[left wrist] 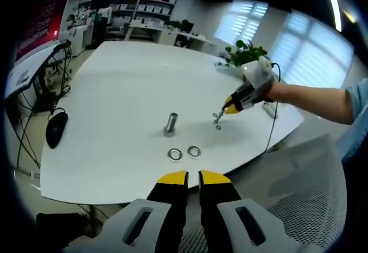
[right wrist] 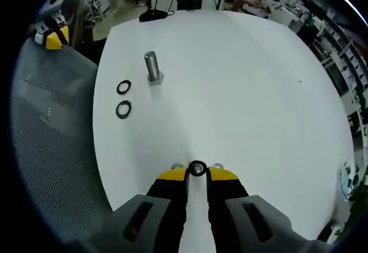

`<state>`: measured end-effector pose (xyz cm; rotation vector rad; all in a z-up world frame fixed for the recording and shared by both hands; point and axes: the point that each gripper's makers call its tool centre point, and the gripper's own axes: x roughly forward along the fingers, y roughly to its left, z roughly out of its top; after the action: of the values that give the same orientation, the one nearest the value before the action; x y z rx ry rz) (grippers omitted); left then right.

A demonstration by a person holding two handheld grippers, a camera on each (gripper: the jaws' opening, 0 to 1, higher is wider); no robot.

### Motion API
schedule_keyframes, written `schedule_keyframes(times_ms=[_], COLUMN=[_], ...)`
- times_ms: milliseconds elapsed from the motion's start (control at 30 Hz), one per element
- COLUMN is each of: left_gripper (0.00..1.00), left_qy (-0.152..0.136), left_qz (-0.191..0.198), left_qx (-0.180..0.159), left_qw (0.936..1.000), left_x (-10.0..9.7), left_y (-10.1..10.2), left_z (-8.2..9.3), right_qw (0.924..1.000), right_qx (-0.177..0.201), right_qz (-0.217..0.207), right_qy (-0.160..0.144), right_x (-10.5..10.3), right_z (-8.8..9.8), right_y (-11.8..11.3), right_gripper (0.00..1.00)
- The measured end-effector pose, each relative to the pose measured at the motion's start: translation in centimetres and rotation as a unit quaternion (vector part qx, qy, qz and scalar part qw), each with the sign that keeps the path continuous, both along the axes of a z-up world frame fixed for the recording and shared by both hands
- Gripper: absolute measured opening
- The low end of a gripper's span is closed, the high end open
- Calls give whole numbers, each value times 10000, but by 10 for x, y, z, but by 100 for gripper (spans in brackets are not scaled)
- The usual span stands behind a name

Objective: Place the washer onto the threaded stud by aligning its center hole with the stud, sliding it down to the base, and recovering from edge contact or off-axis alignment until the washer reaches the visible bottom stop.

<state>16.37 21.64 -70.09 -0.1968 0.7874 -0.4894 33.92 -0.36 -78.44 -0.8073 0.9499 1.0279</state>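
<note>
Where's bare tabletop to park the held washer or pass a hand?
Bare: the wide stretch of white table beyond the threaded stud, toward the far edge, and between stud and right gripper with its washer. Crowded: the near edge, where two loose washers lie beside the stud.

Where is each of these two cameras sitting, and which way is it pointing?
Left gripper view: rides the left gripper, held off the table's edge, facing across it at the stud, two loose washers and the right gripper on a person's forearm.
Right gripper view: rides the right gripper, looking along the tabletop, jaws pinching a washer.
Shared: table, stud, loose washers, mesh chair.
</note>
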Motion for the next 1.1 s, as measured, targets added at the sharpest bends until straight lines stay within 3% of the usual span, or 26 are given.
schedule_keyframes(times_ms=[233,867,1100], left_gripper=[5,5,5], left_qy=[8,54,67], left_qz=[8,14,18], left_qx=[3,36,46], left_qw=[10000,10000,10000], left_x=[0,-1,-1], left_y=[0,1,1], left_z=[0,-2,-2], right_qw=[9999,9983,9978], right_qx=[-102,-526,-583], right_qz=[43,105,145], right_qy=[47,225,295], right_x=[0,2,0], right_z=[-6,-46,-51], right_y=[1,-3,-4], right_gripper=[14,14,14])
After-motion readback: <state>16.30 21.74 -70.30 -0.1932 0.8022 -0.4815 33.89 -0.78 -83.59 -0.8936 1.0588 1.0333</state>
